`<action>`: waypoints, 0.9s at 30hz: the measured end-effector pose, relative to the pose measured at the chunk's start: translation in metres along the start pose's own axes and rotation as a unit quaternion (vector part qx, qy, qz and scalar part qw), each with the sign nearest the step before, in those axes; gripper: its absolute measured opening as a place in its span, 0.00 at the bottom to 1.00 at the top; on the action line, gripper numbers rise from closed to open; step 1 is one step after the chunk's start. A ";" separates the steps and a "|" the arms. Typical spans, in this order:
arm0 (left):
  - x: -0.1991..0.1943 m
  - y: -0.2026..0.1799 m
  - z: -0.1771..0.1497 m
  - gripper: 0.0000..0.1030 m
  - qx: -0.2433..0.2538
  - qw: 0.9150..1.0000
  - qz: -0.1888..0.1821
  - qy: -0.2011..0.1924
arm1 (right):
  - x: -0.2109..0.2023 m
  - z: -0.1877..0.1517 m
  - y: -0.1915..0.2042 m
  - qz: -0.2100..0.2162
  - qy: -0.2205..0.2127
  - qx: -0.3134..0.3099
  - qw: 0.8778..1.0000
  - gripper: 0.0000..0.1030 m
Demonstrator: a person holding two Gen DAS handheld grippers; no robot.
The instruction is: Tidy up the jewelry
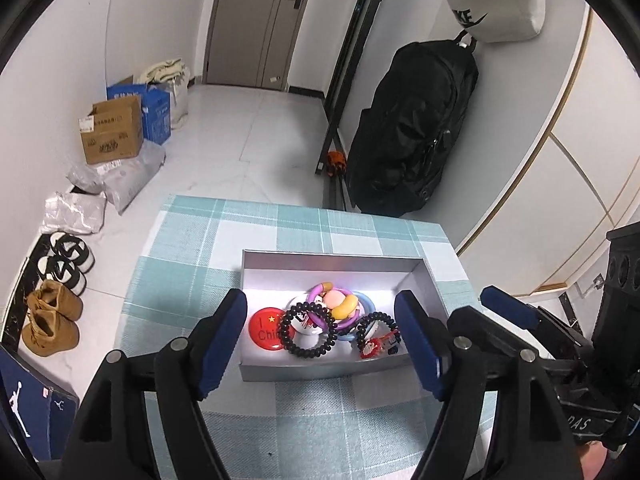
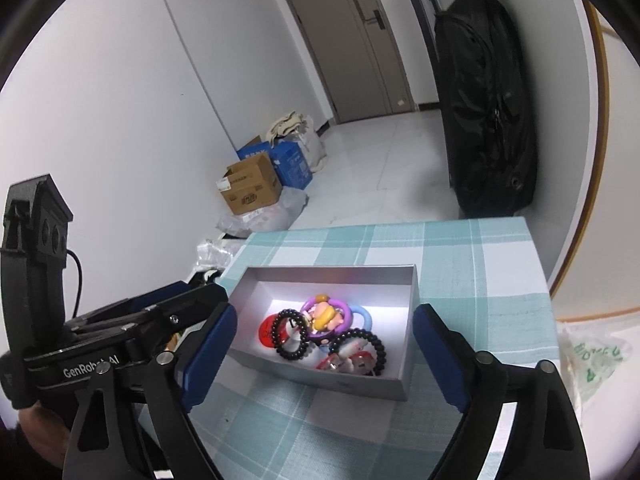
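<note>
On the checked worktop [image 1: 304,220] both tools gape wide, holding nothing. The left tool [image 1: 320,336] and the right tool [image 2: 320,354] each hover at the near edge of the box [image 1: 320,368], flanking it. Inside lie a red badge [image 1: 266,330], black coil bands [image 1: 306,332] and coloured rings [image 1: 340,308].

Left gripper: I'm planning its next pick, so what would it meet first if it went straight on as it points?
Probably the black spiral hair tie lying on top in the grey box, centred between the open jaws of the left gripper; depth is uncertain.
</note>
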State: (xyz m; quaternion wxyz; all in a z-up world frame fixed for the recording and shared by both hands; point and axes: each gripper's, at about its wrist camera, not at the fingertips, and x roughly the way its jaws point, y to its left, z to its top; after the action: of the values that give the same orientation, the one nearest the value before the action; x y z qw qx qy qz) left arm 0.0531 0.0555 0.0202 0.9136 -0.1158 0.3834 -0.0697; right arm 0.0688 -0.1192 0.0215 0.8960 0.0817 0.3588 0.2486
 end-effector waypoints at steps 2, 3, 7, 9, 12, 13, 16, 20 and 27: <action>-0.005 0.000 -0.002 0.71 0.002 1.000 0.001 -0.008 | -0.005 -0.002 0.003 0.000 -0.007 -0.009 1.000 0.92; -0.008 -0.001 -0.003 0.71 0.003 1.000 0.001 -0.012 | -0.009 -0.004 0.006 0.000 -0.012 -0.016 1.000 0.94; -0.018 -0.003 -0.011 0.72 0.011 1.000 0.006 -0.024 | -0.020 -0.010 0.013 0.000 -0.024 -0.029 0.999 0.97; -0.021 -0.004 -0.015 0.77 0.016 0.999 0.009 -0.029 | -0.025 -0.013 0.017 -0.003 -0.031 -0.036 0.999 0.99; -0.026 -0.004 -0.021 0.79 0.021 0.999 0.018 -0.041 | -0.030 -0.018 0.023 -0.009 -0.038 -0.049 0.998 1.00; -0.027 -0.004 -0.021 0.79 0.021 0.999 0.019 -0.044 | -0.031 -0.018 0.024 -0.011 -0.040 -0.053 0.998 1.00; -0.031 -0.005 -0.024 0.79 0.027 0.998 0.023 -0.050 | -0.034 -0.020 0.026 -0.018 -0.044 -0.060 0.997 1.00; -0.031 -0.007 -0.027 0.79 0.032 0.998 0.029 -0.051 | -0.037 -0.022 0.025 -0.023 -0.045 -0.056 0.997 1.00; -0.035 -0.009 -0.030 0.79 0.036 0.997 0.037 -0.053 | -0.041 -0.025 0.024 -0.030 -0.045 -0.055 0.997 1.00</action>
State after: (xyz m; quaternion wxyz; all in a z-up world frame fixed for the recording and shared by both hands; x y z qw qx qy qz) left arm 0.0065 0.0495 0.0265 0.9383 -0.0724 0.3353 -0.0437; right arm 0.0174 -0.1202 0.0354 0.9215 0.0326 0.3059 0.2371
